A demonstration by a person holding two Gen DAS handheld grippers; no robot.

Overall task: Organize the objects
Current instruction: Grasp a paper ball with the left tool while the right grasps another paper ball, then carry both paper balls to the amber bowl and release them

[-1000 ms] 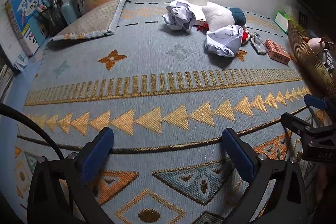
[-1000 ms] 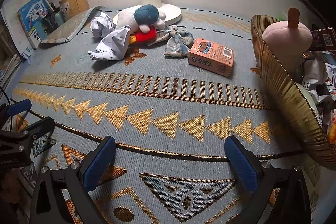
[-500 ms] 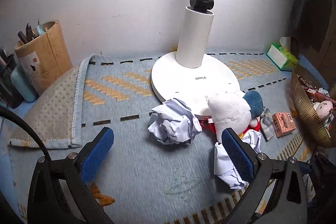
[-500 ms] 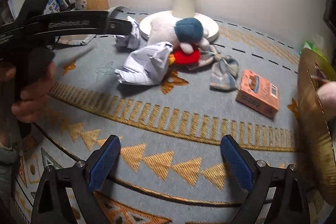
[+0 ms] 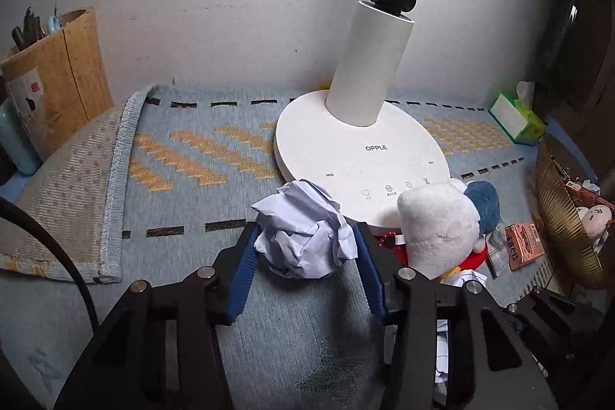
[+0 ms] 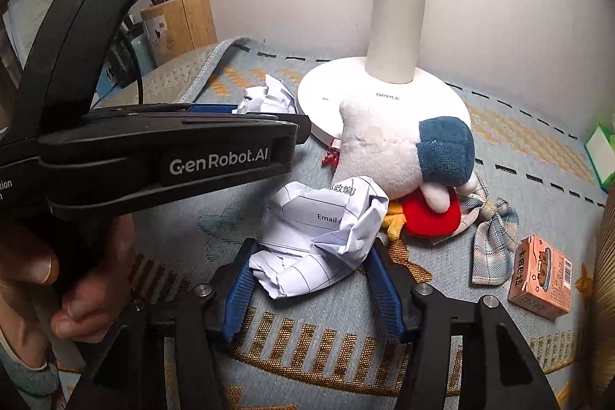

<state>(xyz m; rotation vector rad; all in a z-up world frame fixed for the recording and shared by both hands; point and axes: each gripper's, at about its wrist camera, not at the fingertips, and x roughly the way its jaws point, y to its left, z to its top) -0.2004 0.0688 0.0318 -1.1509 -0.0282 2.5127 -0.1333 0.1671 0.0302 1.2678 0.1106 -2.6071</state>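
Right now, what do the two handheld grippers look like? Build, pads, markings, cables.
Both are black frames with silver bolts and ribbed blue pads. The left gripper trails a black cable; seen from the right wrist camera, its side carries white GenRobot.AI lettering under a curved black handle, gripped by a bare hand. The right gripper has the same build.

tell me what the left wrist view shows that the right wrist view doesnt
Only the left wrist view: the gold basket with a small plush inside, and the left gripper from behind, its jaws closing around the plain crumpled paper ball.

Only the right wrist view: the right gripper closing around the printed crumpled sheet, and the hand holding the left gripper.

Both: the white lamp base, the white plush toy, the orange carton, the wooden pen holder, the patterned mat.
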